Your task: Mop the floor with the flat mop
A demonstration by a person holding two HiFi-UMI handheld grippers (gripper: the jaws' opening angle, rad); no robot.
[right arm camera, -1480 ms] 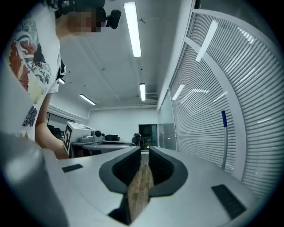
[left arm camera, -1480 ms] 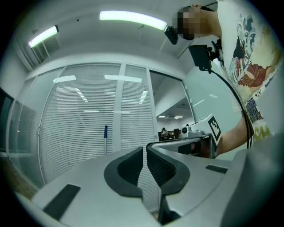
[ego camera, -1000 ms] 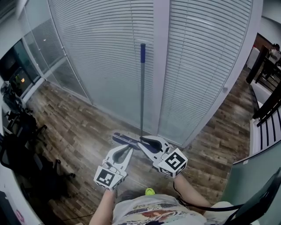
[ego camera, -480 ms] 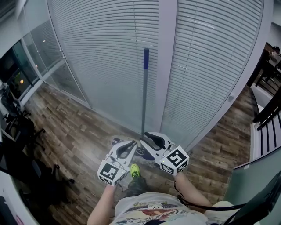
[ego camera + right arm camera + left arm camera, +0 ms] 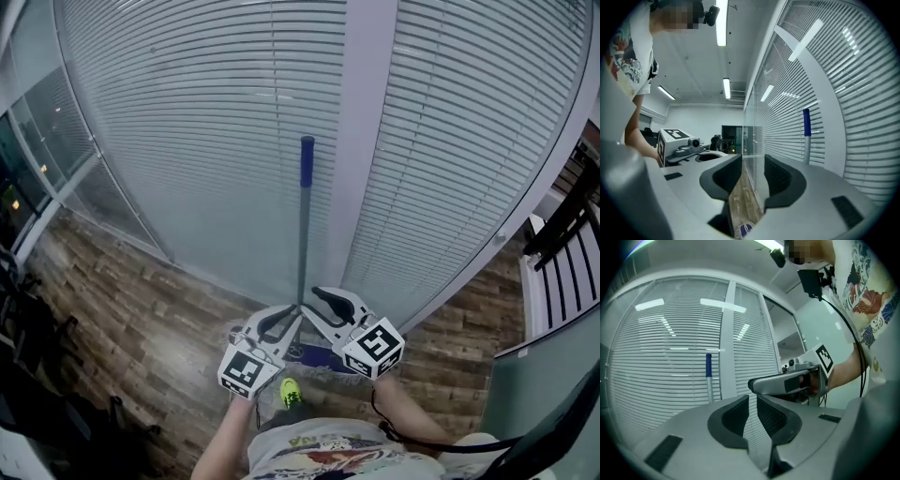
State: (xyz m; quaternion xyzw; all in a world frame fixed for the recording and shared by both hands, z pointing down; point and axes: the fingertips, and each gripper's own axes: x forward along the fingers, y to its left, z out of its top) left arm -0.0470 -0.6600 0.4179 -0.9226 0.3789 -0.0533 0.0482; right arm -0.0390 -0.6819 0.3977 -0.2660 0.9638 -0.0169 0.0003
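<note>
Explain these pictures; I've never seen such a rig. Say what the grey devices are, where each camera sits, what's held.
No robot: a person holds a grey two-jaw gripper with a marker cube in each hand. The head view looks down from a camera on the person's head; the other two cameras ride on the left gripper and right gripper, looking along their jaws. On the brown wood-plank floor stands a flat mop with grey pole and blue grip, upright before white slatted blinds. Nothing is held: both pairs of jaws, empty, have just been opening, the left only a crack.
</note>
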